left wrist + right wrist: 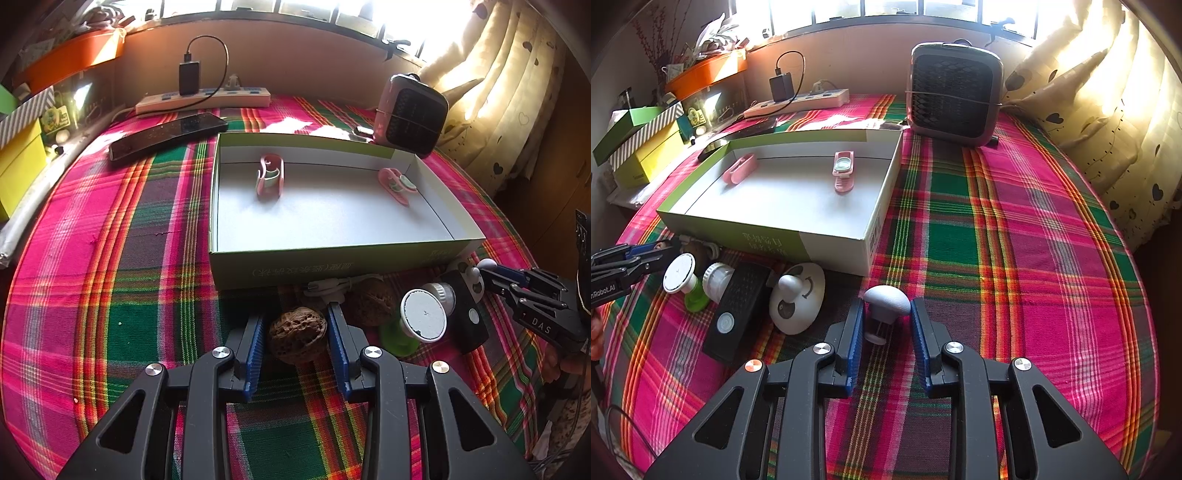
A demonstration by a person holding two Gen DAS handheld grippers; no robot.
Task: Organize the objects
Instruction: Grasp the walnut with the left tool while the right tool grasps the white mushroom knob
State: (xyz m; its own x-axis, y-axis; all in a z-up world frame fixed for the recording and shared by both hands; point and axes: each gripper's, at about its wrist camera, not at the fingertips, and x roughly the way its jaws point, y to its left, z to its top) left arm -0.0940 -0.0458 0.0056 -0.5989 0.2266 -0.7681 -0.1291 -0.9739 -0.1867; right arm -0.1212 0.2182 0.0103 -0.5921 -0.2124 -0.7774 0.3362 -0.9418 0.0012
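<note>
Left gripper [297,334] sat at 6 o'clock in its own view, blue pads clamped on a walnut [297,334] resting on the plaid tablecloth [110,258]. A second walnut [371,301] lay just beyond at 1 o'clock of the first, near a white cable [332,286]. To the 3 o'clock side were a green-based white round disc item [423,314], a black rectangular device [469,317], and the right gripper [495,275] at the far edge. Right gripper's view: its blue pads pressed both sides of a grey mushroom-shaped knob [886,301] at 6 o'clock, low over the cloth; can't tell if it was lifted. At 9 to 10 o'clock of it lay a white dome-shaped gadget [798,299], then the black device, then the disc item. Left gripper came in from the 9 o'clock edge. Farther out at 12 o'clock in the left view stood the open cardboard box [332,254], white inside, holding two pink clips: one [270,177] near the back wall toward 11 o'clock, one [397,184] in the back corner toward 1 o'clock. Beyond the box: black phone [168,134] at 10 o'clock, white power strip [203,99] with a black charger [189,77] behind it, small pink heater [410,114] at 1 o'clock, curtain [498,92] at 2 o'clock.
</note>
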